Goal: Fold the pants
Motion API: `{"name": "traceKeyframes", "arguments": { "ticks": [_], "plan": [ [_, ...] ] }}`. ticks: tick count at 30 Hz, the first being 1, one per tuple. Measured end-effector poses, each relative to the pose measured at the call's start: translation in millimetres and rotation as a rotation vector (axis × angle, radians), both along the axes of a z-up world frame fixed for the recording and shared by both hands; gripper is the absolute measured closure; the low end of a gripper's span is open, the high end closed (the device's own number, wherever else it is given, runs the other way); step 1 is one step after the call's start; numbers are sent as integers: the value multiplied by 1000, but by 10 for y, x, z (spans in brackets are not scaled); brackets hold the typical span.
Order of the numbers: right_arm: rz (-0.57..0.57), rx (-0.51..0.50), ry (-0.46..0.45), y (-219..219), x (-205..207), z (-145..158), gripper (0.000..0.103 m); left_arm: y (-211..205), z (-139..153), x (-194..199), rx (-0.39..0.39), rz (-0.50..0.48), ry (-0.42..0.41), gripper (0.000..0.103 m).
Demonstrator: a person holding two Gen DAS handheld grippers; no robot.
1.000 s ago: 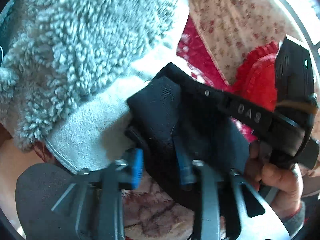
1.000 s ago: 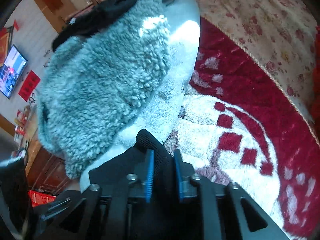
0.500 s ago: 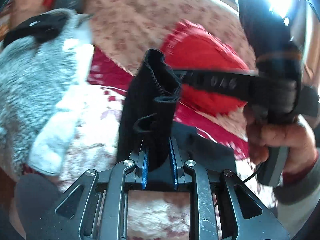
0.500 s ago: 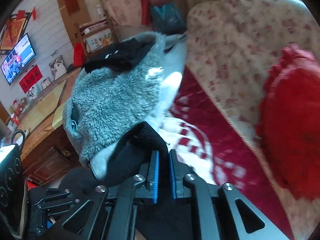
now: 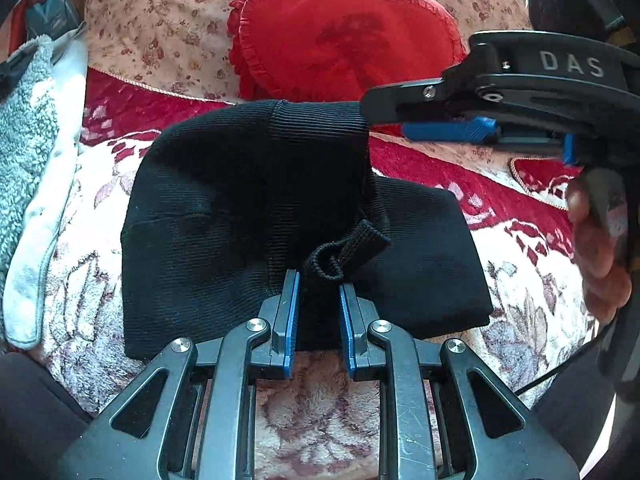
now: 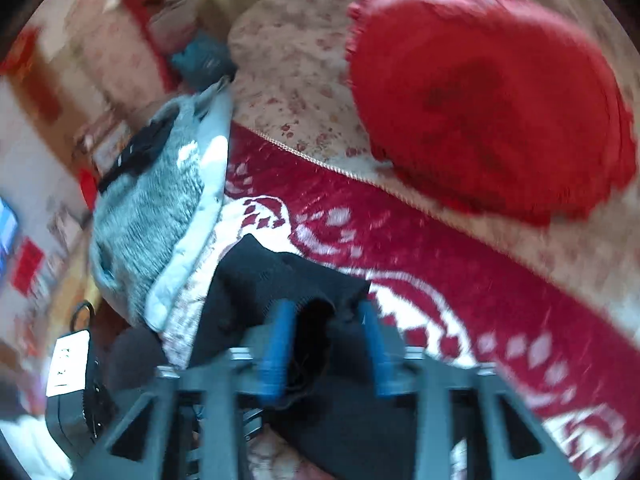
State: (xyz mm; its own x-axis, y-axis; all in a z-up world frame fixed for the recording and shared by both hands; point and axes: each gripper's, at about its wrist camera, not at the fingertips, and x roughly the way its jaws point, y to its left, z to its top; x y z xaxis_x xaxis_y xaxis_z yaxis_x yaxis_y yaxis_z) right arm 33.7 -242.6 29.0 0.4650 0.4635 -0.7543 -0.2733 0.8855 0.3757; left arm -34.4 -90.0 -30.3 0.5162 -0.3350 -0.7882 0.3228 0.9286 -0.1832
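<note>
Bare patterned blanket [image 5: 316,412] lies open on the near side, and a red strip [image 5: 424,168] is free to the right. On the left a grey fleece garment [image 5: 24,132] bounds the way. A red cushion [image 5: 340,32] blocks the far side. The black pants [image 5: 224,216] fill the centre, between both grippers.

Left gripper [image 5: 319,312] parted slightly; right gripper [image 6: 326,344] spread wider (view blurred).
</note>
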Motion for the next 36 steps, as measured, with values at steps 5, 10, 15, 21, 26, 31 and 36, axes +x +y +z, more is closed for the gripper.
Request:
{"name": "traceKeyframes", "arguments": {
  "ticks": [5, 10, 15, 21, 26, 31, 36],
  "plan": [
    [-29, 127, 67, 51, 21, -132, 57, 62, -5, -29, -18, 7, 8, 86],
    [-20, 87, 96, 271, 75, -312, 54, 115, -22, -24, -32, 14, 16, 86],
    [-33, 161, 86, 309, 57, -427, 85, 192, 78, -70, -66, -1, 15, 86],
    [-16, 109, -84, 216, -190, 71, 93, 267, 486, -246, -169, -138, -21, 84],
    [-59, 43, -103, -110, -317, 237, 93, 432, 753, -352, -147, -150, -108, 61],
    [-113, -118, -32, -389, -377, 42, 97, 545, 603, -75, -107, -66, -48, 61],
    [-139, -346, 108, -443, -316, -413, 97, 510, 333, 123, -50, -24, 24, 61]
  ]
}}
